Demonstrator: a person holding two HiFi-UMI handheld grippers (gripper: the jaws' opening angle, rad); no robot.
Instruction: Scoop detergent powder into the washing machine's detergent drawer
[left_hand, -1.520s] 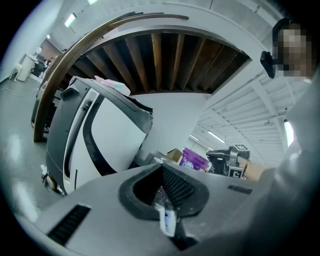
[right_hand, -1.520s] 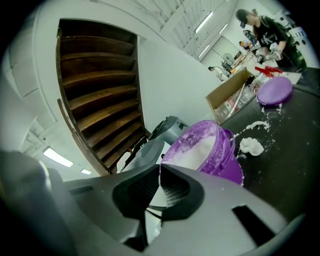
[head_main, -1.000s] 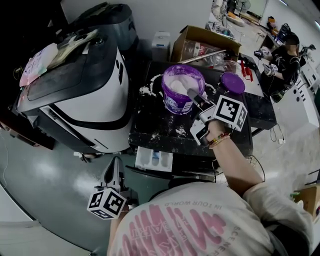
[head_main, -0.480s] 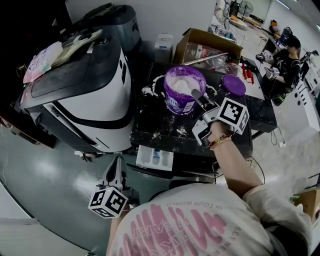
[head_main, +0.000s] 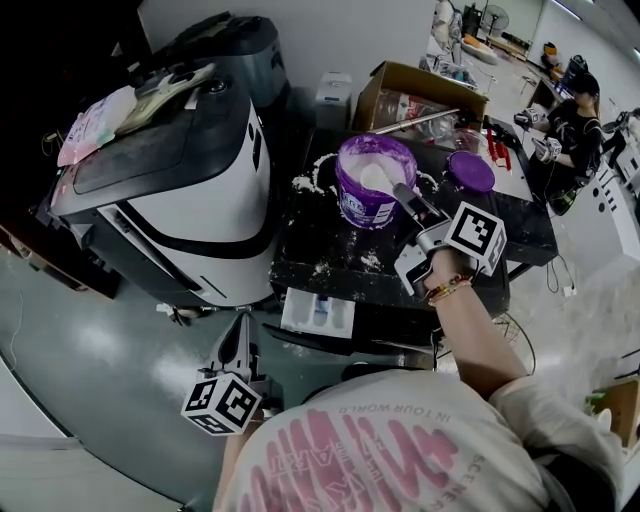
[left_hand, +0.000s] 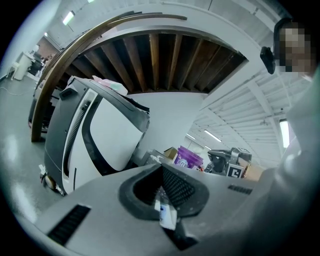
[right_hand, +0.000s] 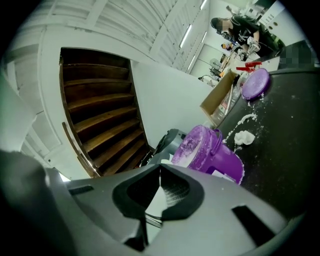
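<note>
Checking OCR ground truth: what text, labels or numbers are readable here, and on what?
"IN YOUR WORLD": upside down on the person's shirt.
Big pink letters on the shirt: cut off, unreadable.
Print on the sleeve: too blurred to read.
Label on the purple bucket: too small to read.

Quick headcount: one washing machine (head_main: 190, 190), one detergent drawer (head_main: 318, 312), one purple detergent tub (head_main: 370, 205), one purple lid (head_main: 470, 170), one scoop (head_main: 378, 178), one cardboard box (head_main: 400, 85) and one black table (head_main: 330, 250). Two grippers: left gripper (head_main: 237, 335) and right gripper (head_main: 408, 200). Also one other person (head_main: 578, 115) way in back.
</note>
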